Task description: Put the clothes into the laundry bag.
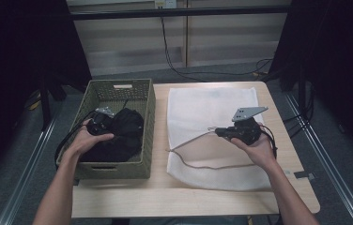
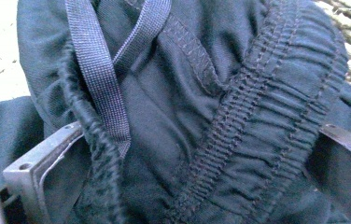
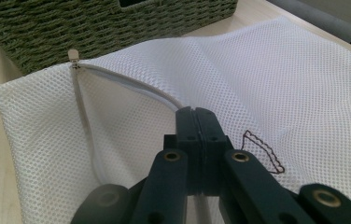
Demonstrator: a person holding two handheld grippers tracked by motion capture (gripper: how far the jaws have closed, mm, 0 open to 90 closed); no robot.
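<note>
At basket (image 1: 147, 105), left gripper (image 1: 98, 123) fingers (image 2: 38, 161) are spread around black garment (image 2: 173, 121); right gripper (image 3: 196, 122) is clamped on bag (image 3: 276, 84) zipper edge. Drawstring (image 2: 96, 70) could be snagged, garment dropped.

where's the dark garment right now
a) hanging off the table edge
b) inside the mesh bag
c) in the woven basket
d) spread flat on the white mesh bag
c, the dark garment lies bunched inside the woven basket, beside the white mesh bag.
</note>
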